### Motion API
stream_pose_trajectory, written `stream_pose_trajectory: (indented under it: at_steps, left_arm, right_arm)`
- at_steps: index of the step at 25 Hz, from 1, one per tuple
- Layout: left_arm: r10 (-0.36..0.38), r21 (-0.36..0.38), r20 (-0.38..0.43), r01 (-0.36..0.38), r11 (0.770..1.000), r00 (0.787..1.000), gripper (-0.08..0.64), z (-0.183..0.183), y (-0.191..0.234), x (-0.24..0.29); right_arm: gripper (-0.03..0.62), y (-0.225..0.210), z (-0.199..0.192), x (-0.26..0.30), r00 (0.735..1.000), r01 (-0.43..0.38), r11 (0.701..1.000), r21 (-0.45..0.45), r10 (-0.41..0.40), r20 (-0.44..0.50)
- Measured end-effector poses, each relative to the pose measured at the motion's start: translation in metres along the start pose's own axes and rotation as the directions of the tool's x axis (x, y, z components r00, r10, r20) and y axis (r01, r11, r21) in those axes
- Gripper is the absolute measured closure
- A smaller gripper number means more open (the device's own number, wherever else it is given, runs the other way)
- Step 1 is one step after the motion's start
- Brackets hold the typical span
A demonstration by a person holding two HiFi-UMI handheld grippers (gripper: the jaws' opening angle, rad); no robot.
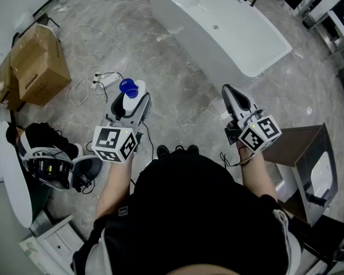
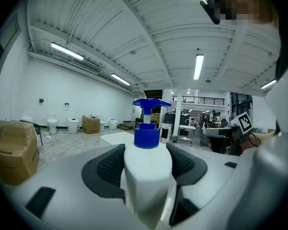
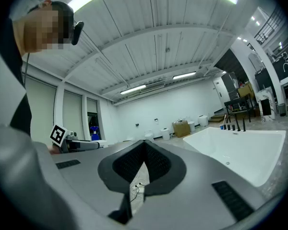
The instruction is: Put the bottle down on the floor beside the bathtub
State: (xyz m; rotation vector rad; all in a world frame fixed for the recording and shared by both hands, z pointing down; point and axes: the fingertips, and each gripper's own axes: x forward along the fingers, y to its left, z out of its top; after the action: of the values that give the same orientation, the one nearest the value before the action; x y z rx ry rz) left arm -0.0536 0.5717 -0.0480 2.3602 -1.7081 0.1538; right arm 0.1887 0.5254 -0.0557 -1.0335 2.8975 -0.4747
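Left gripper (image 1: 128,103) jaws clamped on the bottle (image 2: 147,169), right gripper (image 1: 229,93) jaws together; I should lower it upright onto the floor (image 1: 178,85) beside the bathtub (image 1: 235,33).

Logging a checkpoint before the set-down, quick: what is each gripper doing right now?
Left gripper: jaws closed on the white pump bottle.
Right gripper: jaws shut, nothing between them.

The brown box (image 1: 39,65) has dark print on its side, but it is too small to read. No other words or numbers show.
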Motion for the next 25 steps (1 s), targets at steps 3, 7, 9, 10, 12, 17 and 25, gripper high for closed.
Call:
stream_pose_trajectory:
  at_steps: [3,7,9,10,12,17,25]
  left_arm:
    - [0.000,0.004,0.003,0.000,1.000,1.000,0.287,0.001,0.003,0.000]
    - [0.001,0.005,0.009,-0.001,1.000,1.000,0.287,0.004,0.012,-0.003]
    - [-0.002,0.005,0.010,0.002,1.000,1.000,0.287,0.004,0.018,-0.006]
    - [-0.004,0.004,0.010,0.004,1.000,1.000,0.287,0.004,0.020,-0.008]
    - [-0.004,0.001,0.008,0.004,1.000,1.000,0.287,0.003,0.023,-0.012]
    - [0.002,-0.006,0.010,-0.002,1.000,1.000,0.287,0.001,0.037,-0.028]
    - [0.025,-0.021,0.005,-0.025,0.999,1.000,0.287,-0.012,0.077,-0.062]
  right_arm:
    - [0.565,0.003,-0.001,0.005,1.000,-0.027,1.000,-0.003,0.027,0.011]
    - [0.565,0.009,-0.001,0.012,1.000,-0.017,1.000,0.003,0.017,0.006]
    - [0.565,0.014,0.000,0.017,1.000,-0.022,1.000,-0.003,0.022,0.007]
    - [0.565,0.017,0.000,0.019,1.000,-0.024,1.000,-0.004,0.024,0.008]
    - [0.565,0.022,0.000,0.021,1.000,-0.025,1.000,0.001,0.025,0.007]
    - [0.565,0.047,0.000,0.031,0.998,-0.064,0.998,-0.019,0.064,0.008]
    - [0.565,0.078,-0.018,0.057,0.998,-0.061,0.997,0.041,0.062,-0.021]
